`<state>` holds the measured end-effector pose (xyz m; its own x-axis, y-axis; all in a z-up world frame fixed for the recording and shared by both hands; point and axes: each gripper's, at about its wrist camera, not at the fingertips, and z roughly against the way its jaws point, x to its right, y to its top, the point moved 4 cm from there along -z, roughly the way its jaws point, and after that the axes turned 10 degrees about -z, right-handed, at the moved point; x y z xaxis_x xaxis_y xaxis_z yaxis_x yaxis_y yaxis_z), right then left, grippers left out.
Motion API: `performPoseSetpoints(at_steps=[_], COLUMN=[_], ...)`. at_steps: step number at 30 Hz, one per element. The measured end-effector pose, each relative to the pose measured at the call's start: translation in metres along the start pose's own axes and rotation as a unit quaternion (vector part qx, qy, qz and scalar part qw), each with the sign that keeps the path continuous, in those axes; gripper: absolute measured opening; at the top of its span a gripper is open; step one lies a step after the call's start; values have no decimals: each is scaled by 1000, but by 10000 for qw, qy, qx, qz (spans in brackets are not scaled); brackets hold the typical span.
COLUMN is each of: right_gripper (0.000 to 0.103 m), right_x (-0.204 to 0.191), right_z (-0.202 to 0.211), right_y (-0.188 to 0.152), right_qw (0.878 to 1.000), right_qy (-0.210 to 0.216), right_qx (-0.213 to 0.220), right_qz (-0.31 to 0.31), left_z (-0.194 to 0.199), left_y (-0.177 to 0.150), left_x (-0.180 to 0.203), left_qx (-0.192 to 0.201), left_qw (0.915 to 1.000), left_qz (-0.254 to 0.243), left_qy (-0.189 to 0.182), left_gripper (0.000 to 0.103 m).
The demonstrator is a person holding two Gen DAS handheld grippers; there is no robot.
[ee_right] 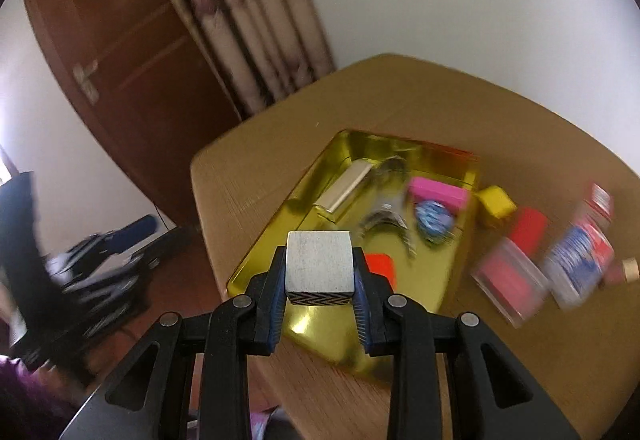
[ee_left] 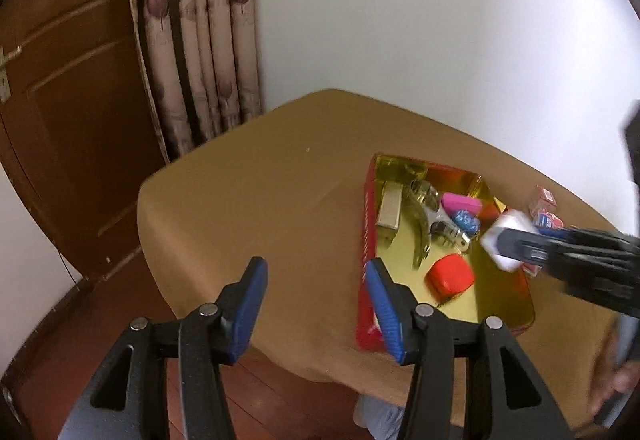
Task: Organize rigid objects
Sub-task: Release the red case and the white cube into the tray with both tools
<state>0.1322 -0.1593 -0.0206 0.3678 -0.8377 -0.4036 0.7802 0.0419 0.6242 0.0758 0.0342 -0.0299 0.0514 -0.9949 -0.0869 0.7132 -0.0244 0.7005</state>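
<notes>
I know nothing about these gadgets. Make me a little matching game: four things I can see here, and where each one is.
Things:
1. white cube
2. pink block
3. yellow block
4. left gripper

Places:
A. on the table, just outside the gold tray
B. open, holding nothing
C. clamped in the right gripper
D. lying inside the gold tray

Pairs: 1-C, 2-D, 3-A, 4-B

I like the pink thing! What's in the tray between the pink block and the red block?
In the left wrist view, a blue patterned ball and shiny metal tools lie between the pink block and red block.
</notes>
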Motion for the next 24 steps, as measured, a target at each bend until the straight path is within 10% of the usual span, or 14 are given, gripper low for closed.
performPoseSetpoints(at_steps=[15, 20, 24], right_gripper=[30, 31, 56], right_x=[-22, -6, 50], right_z=[-89, -39, 26], right_y=[10, 4, -24], right_qw=[9972, 9995, 9909], right_qy=[-184, -174, -788], right_qx=[-602, 250, 1004], right_qz=[394, 49, -427], left_z=[-24, -24, -16], left_y=[-7, -9, -9], left_x=[-38, -30, -11], left_qx=[-281, -317, -187], left_qw=[9961, 9970, 9984], left_qz=[720, 556, 205], left_qy=[-429, -443, -496], left_gripper=[52, 53, 53])
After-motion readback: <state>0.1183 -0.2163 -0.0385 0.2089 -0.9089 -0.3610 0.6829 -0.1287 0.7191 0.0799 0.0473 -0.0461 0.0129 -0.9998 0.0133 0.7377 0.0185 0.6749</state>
